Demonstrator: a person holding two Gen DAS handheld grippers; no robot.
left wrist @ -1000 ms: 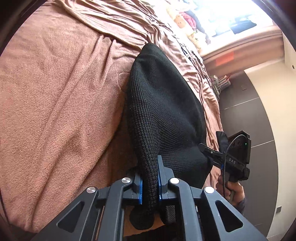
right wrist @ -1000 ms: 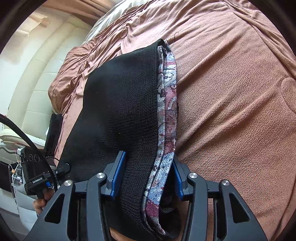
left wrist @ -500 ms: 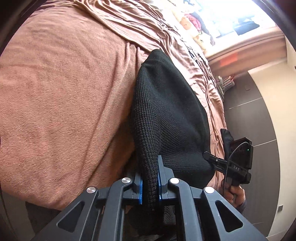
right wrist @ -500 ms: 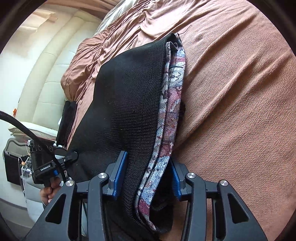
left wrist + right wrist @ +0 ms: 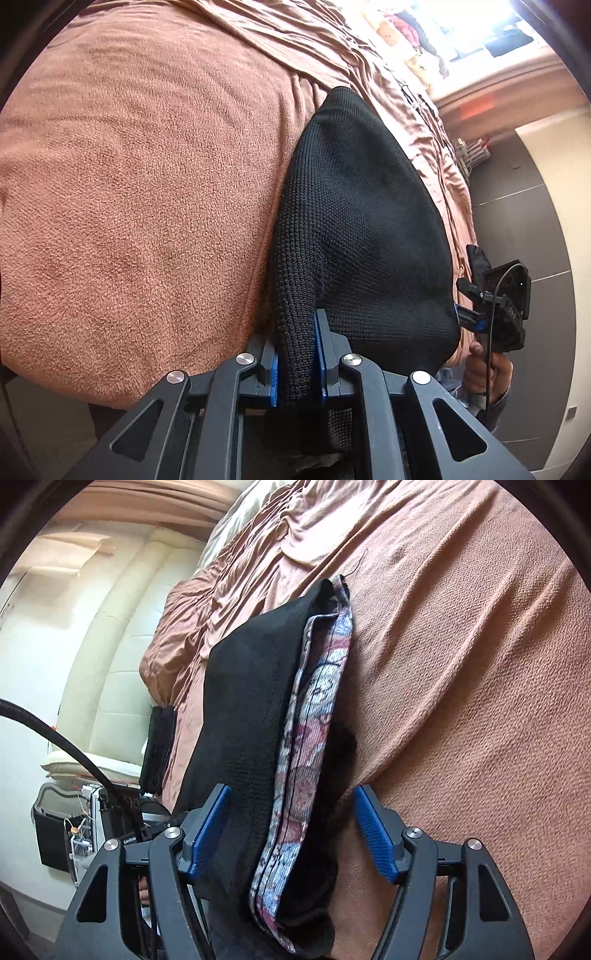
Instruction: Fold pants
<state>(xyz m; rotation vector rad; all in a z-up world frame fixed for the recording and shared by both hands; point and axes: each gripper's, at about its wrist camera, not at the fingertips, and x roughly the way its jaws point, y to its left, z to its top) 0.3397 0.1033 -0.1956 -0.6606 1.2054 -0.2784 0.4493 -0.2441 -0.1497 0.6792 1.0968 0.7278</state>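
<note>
Black knit pants (image 5: 362,221) lie folded on a brown blanket (image 5: 147,184), reaching the bed's near edge. My left gripper (image 5: 295,332) has a raised fold of the black fabric filling the gap between its blue pads, and its jaws are opening. In the right wrist view the pants (image 5: 243,701) show a patterned pink and blue inner layer (image 5: 321,686) along their right edge. My right gripper (image 5: 291,794) straddles this end with its jaws opening; the right pad stands clear of the cloth. That gripper (image 5: 469,306) also shows at the pants' right corner, held by a hand (image 5: 484,365).
The blanket (image 5: 461,664) stretches wide on both sides of the pants. A cream padded headboard (image 5: 110,646) stands at the far left, with a small black cloth (image 5: 159,749) hanging off the bed edge. Dark floor (image 5: 517,221) lies beyond the bed.
The right jaws have spread wide off the fabric. The left jaws have parted slightly around the fold, and the left gripper has drawn back toward the bed's edge.
</note>
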